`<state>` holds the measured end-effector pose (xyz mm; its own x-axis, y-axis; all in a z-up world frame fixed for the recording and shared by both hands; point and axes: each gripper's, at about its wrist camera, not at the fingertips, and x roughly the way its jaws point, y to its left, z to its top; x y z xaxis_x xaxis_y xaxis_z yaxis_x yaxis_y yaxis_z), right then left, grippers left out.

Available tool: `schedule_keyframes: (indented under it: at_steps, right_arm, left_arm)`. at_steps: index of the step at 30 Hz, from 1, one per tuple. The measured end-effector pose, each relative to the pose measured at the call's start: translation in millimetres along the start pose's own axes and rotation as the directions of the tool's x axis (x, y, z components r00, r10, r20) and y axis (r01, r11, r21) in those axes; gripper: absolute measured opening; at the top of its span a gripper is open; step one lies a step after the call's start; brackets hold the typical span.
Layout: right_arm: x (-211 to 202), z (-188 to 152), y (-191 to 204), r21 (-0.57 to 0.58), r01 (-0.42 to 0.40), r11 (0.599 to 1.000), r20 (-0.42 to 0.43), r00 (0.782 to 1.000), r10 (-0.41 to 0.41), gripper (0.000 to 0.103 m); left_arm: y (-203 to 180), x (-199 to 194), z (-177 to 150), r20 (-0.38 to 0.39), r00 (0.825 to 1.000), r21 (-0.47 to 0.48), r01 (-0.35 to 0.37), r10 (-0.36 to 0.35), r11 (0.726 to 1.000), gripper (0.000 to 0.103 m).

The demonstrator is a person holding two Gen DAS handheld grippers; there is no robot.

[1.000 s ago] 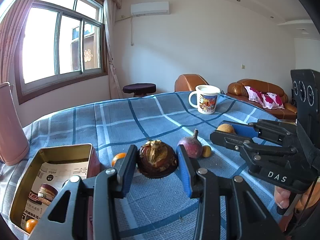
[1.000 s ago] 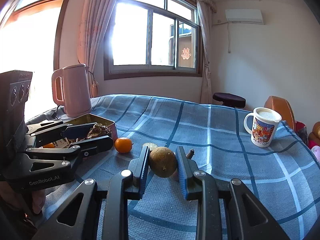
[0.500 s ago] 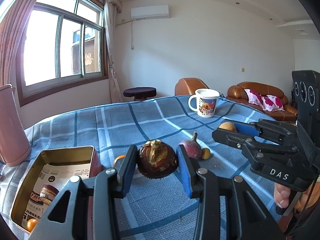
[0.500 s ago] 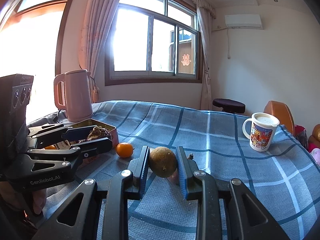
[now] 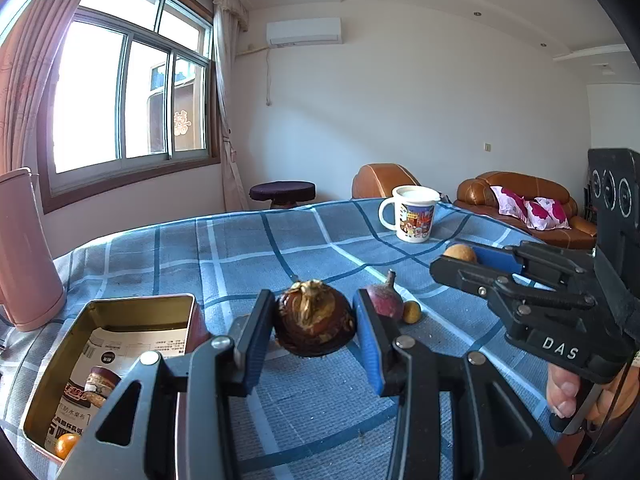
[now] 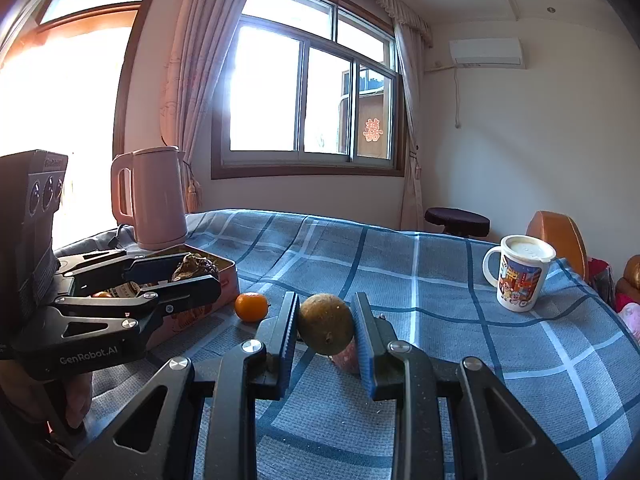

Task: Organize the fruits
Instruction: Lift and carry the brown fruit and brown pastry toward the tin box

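The left gripper (image 5: 314,330) pinches a dark mangosteen (image 5: 315,323) above the cloth, with the gold tin (image 5: 112,308) at its nine o'clock. The right gripper (image 6: 326,330) clamps a brown round fruit (image 6: 326,323). Both fruits are smooth and round and could roll from the pads; the grippers, close together, might collide over the tin.

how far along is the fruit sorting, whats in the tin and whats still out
Done: one small orange lies in the tin. In hand: left gripper clamps a dark mangosteen; right gripper clamps a brown round fruit. Left on the cloth: an orange, a purple fruit, a small yellow one.
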<state>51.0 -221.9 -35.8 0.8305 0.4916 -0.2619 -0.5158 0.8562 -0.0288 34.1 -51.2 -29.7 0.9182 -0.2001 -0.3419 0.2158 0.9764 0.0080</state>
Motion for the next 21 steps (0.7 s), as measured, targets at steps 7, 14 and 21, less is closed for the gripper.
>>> schedule_keyframes:
  at_steps: [7, 14, 21]
  right_arm:
    - [1, 1, 5, -0.016, 0.003, 1.0, -0.001, 1.0, -0.003, 0.028]
    - [4, 2, 13, -0.043, 0.006, 0.999, -0.004, 1.0, -0.006, 0.028]
    - [11, 4, 24, -0.063, -0.011, 0.998, -0.006, 1.0, 0.011, 0.028]
  left_arm:
    - [0, -1, 1, 0.003, 1.0, -0.002, 0.0, 0.0, 1.0, 0.042]
    - [4, -4, 0, 0.004, 1.0, -0.015, -0.003, 0.003, 1.0, 0.042]
    - [15, -7, -1, 0.0, 1.0, -0.038, -0.025, 0.025, 0.999, 0.042]
